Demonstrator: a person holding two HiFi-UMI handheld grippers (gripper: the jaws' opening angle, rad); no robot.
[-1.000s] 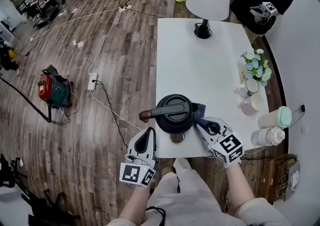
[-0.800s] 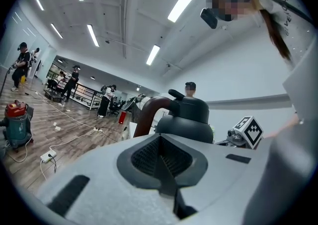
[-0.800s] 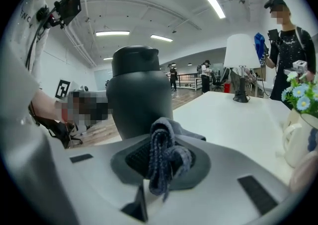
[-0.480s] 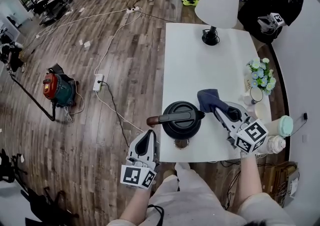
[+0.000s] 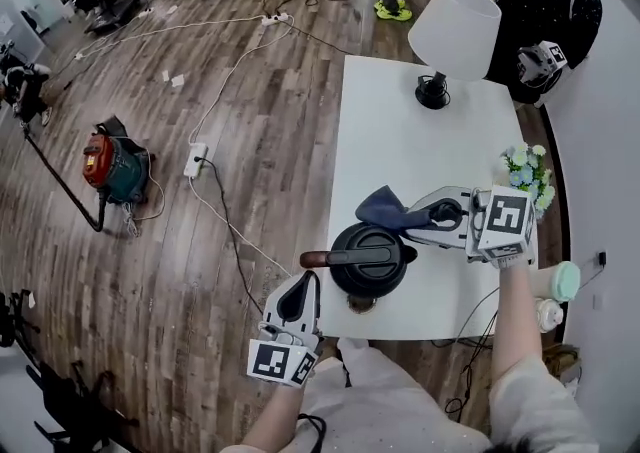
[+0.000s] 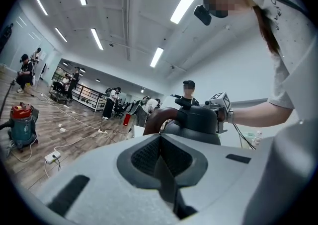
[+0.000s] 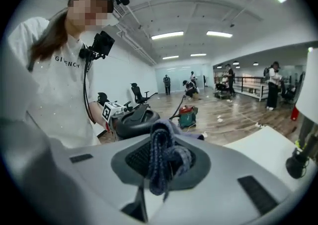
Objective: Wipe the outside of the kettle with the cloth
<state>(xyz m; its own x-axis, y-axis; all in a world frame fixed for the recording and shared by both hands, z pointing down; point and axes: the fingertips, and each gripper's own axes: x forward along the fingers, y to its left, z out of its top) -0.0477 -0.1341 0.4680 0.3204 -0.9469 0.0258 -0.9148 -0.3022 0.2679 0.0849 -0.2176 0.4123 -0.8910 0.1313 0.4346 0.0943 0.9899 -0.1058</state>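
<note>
Head view: the black kettle (image 5: 370, 259) stands near the front edge of the white table (image 5: 400, 151), its handle pointing left. The right gripper (image 5: 415, 221) reaches in from the right, carrying a dark blue cloth (image 5: 383, 209) at the kettle's far side; whether they touch is unclear. The left gripper (image 5: 298, 286) sits off the table's front corner, near the handle.

Left gripper view: the jaws are pressed together with nothing between them, and the kettle (image 6: 198, 119) is just ahead.

Right gripper view: the jaws are clamped on the bunched cloth (image 7: 164, 159), with the kettle (image 7: 135, 122) beyond.
</note>
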